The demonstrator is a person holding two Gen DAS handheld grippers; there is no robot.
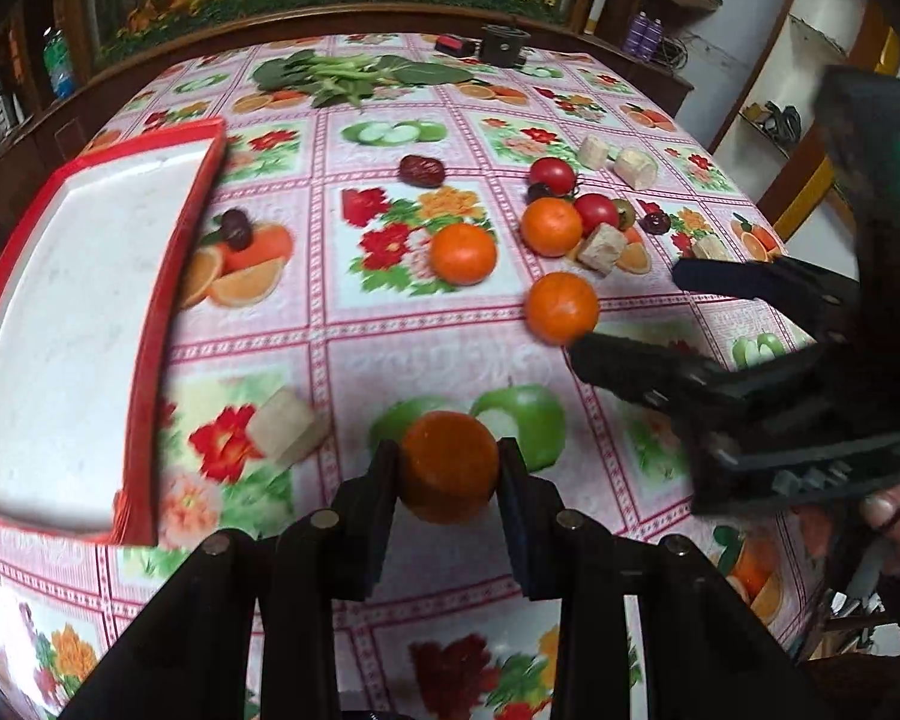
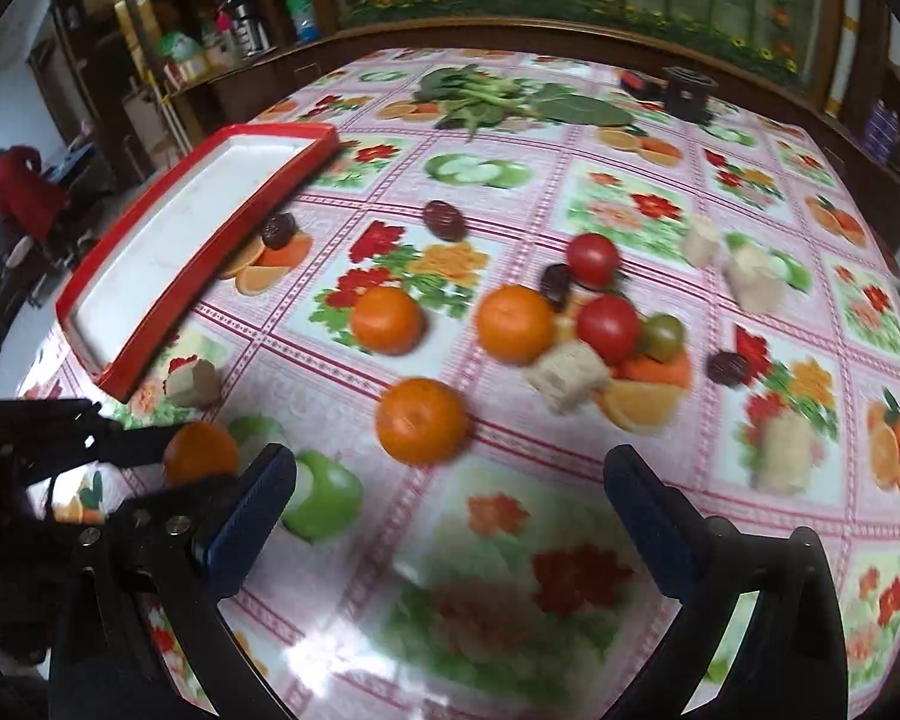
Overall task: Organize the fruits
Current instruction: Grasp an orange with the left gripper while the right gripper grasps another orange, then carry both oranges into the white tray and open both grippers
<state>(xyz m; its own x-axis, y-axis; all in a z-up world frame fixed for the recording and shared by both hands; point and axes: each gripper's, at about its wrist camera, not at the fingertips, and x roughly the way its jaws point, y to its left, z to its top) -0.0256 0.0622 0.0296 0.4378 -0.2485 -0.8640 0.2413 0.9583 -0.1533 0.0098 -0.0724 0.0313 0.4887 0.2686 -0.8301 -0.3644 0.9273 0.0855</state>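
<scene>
Left wrist view shows the table (image 1: 426, 330) filling the frame, its cloth printed with flowers and fruit. At the left edge lies the red-rimmed tray (image 1: 150, 312), its white floor bare. Low in the middle, the left gripper (image 1: 448, 468) is clamped narrow on an orange (image 1: 448, 465), both pads pressing its sides. From the right, the right gripper (image 1: 624, 312) reaches in with jaws wide and nothing between them, its lower finger just beside a second orange (image 1: 561, 307).

To do this step well, I judge the held orange should be lifted clear of the cloth before swinging left, carried over the tray's red rim and set down, not dropped, so it does not roll.

A pale cut chunk (image 1: 285, 429) lies between the held orange and the tray, near the rim, and could be knocked on a low path. Two more oranges (image 1: 463, 252), two red tomatoes (image 1: 552, 175), dark dates (image 1: 421, 170) and more pale chunks are scattered in the centre and upper right. Leafy greens (image 1: 354, 75) lie at the top.
</scene>
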